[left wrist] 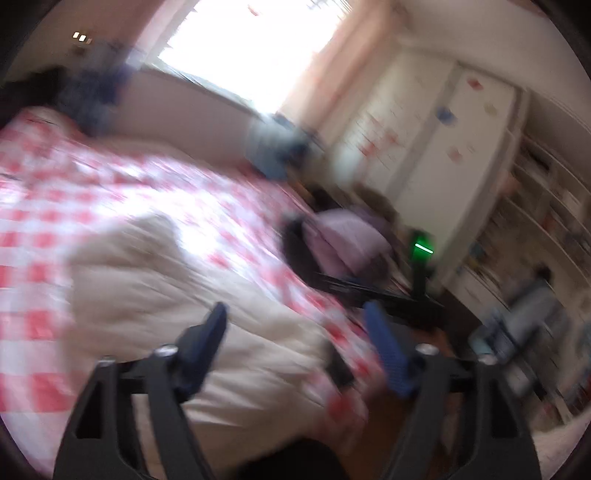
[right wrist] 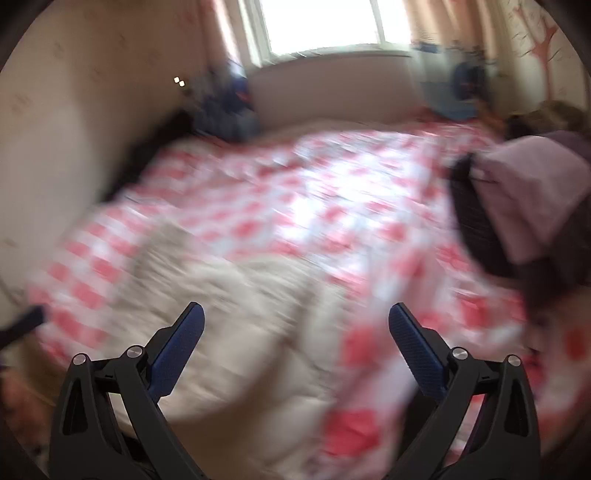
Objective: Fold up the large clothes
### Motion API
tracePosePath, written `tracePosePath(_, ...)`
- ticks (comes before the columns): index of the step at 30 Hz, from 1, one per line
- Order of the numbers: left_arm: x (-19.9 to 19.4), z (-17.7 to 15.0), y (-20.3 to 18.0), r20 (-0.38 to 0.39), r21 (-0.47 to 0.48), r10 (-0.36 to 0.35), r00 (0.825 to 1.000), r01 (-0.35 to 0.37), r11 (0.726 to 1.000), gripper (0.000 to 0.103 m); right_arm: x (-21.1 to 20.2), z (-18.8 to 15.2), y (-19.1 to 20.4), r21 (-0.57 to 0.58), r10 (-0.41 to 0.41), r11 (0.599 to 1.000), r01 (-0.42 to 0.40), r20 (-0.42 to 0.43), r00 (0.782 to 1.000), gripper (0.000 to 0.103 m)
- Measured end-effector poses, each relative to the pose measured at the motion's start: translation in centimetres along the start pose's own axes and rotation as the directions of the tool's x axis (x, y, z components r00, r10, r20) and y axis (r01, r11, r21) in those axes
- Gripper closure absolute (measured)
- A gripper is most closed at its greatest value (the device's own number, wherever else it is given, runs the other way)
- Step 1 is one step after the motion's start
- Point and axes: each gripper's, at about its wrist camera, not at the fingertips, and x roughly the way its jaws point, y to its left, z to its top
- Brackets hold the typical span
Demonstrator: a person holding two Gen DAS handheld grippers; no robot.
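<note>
A large cream quilted garment (left wrist: 177,295) lies bunched on the red-and-white checked bedspread (left wrist: 74,192). My left gripper (left wrist: 295,314) hangs above the garment's right edge with its blue pads wide apart and nothing between them. In the right wrist view the same cream garment (right wrist: 229,310) lies on the checked bedspread (right wrist: 314,192). My right gripper (right wrist: 295,314) hovers over it, open and empty. Both views are blurred by motion.
A dark chair with lilac and purple clothes (left wrist: 343,243) stands at the bed's right side, also seen as the lilac pile (right wrist: 532,195). A white wardrobe (left wrist: 443,147) and shelves (left wrist: 546,221) fill the right wall. A window (right wrist: 321,26) is beyond the bed.
</note>
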Motion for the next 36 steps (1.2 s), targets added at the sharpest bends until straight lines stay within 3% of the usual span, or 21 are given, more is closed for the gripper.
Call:
tracePosePath(2, -0.8, 0.8, 4.4, 0.034, -0.097, 0.142, 0.989, -0.138, 0.986, 0.018, 2.3, 1.7, 1.4, 0.028, 0.168, 0.986, -0.166, -0.076, 0.983, 0.006)
tracePosePath(4, 0.9, 0.5, 9.3, -0.031, -0.187, 0.227, 0.973, -0.229, 0.955, 0.018, 7.1, 2.7, 4.1, 0.016, 0.221, 0.974, -0.225, -0.270, 0.937, 0.006)
tracePosePath(6, 3.6, -0.8, 13.0, -0.119, -0.250, 0.265, 0.957, -0.287, 0.925, 0.018, 12.6, 2.2, 6.5, 0.003, 0.238, 0.965, -0.263, -0.436, 0.868, 0.006)
tracePosePath(8, 5.9, -2.4, 15.4, -0.194, -0.335, 0.235, 0.953, -0.289, 0.897, 0.018, 16.9, 0.6, 8.7, 0.065, 0.308, 0.943, -0.328, -0.547, 0.779, 0.006)
tracePosePath(10, 7.3, -3.8, 15.2, -0.216, -0.364, 0.189, 0.958, -0.258, 0.895, 0.018, 19.0, -1.1, 10.7, 0.115, 0.421, 0.890, -0.442, -0.582, 0.696, 0.030)
tracePosePath(11, 7.5, -4.0, 14.2, -0.213, -0.341, 0.214, 0.953, -0.278, 0.898, 0.022, 18.8, -1.4, 11.4, 0.099, 0.431, 0.882, -0.460, -0.565, 0.704, 0.041)
tracePosePath(12, 7.4, -4.0, 13.4, -0.194, -0.322, 0.251, 0.948, -0.303, 0.897, 0.022, 17.9, -1.3, 11.3, 0.112, 0.475, 0.862, -0.495, -0.521, 0.710, 0.058)
tracePosePath(14, 7.5, -3.4, 11.5, -0.153, -0.303, 0.197, 0.968, -0.236, 0.923, 0.022, 15.1, -0.8, 10.4, 0.159, 0.563, 0.819, -0.552, -0.414, 0.716, 0.073)
tracePosePath(18, 9.3, -1.5, 6.5, -0.147, -0.148, 0.134, 0.980, -0.155, 0.977, 0.022, 8.7, -1.0, 6.8, 0.170, 0.606, 0.795, -0.582, -0.262, 0.752, 0.073)
tracePosePath(20, 10.5, -1.1, 3.8, -0.169, -0.081, 0.077, 0.983, -0.092, 0.993, 0.022, 5.3, -1.8, 4.2, 0.157, 0.602, 0.798, -0.582, -0.166, 0.781, 0.073)
tracePosePath(22, 12.2, -1.3, 1.2, -0.202, -0.002, 0.052, 0.978, -0.054, 0.999, 0.021, 2.7, -4.2, 0.6, 0.219, 0.594, 0.791, -0.572, -0.052, 0.802, 0.073)
tracePosePath(23, 13.4, -1.6, 0.1, -0.232, 0.039, 0.062, 0.971, -0.054, 0.998, 0.018, 2.0, -5.8, -1.4, 0.264, 0.553, 0.806, -0.530, -0.014, 0.833, 0.074)
tracePosePath(24, 15.0, -2.4, -1.1, -0.277, 0.083, 0.066, 0.959, -0.044, 0.996, 0.015, 1.7, -7.9, -3.1, 0.312, 0.456, 0.847, -0.430, -0.014, 0.890, 0.073)
tracePosePath(25, 16.6, -3.2, -1.8, -0.323, 0.104, 0.066, 0.944, -0.034, 0.994, 0.014, 1.9, -10.1, -4.5, 0.360, 0.377, 0.869, -0.339, -0.040, 0.925, 0.073)
tracePosePath(26, 18.2, -4.1, -2.3, -0.364, 0.132, 0.090, 0.927, -0.045, 0.990, 0.012, 2.7, -12.4, -5.8, 0.417, 0.335, 0.865, -0.280, -0.063, 0.940, 0.067)
tracePosePath(28, 20.6, -6.2, -3.6, -0.397, 0.255, 0.180, 0.900, -0.080, 0.964, 0.007, 3.7, -15.2, -6.8, 0.465, 0.313, 0.850, -0.246, -0.072, 0.947, 0.065)
tracePosePath(30, 21.3, -7.1, -4.6, -0.396, 0.342, 0.248, 0.884, -0.109, 0.933, 0.007, 3.5, -15.4, -6.3, 0.446, 0.266, 0.871, -0.204, -0.079, 0.961, 0.064)
tracePosePath(31, 20.7, -7.0, -5.1, -0.404, 0.334, 0.229, 0.886, -0.090, 0.938, 0.007, 3.1, -15.0, -5.8, 0.426, 0.229, 0.888, -0.174, -0.082, 0.970, 0.063)
tracePosePath(34, 17.9, -4.3, -3.0, -0.411, 0.152, 0.108, 0.905, -0.049, 0.987, 0.007, 1.5, -14.3, -3.8, 0.333, 0.080, 0.942, -0.050, -0.075, 0.994, 0.054)
tracePosePath(36, 15.6, -3.1, -0.6, -0.357, 0.077, 0.125, 0.926, -0.104, 0.992, 0.007, 1.2, -14.6, -3.5, 0.321, 0.045, 0.947, -0.017, -0.079, 0.996, 0.049)
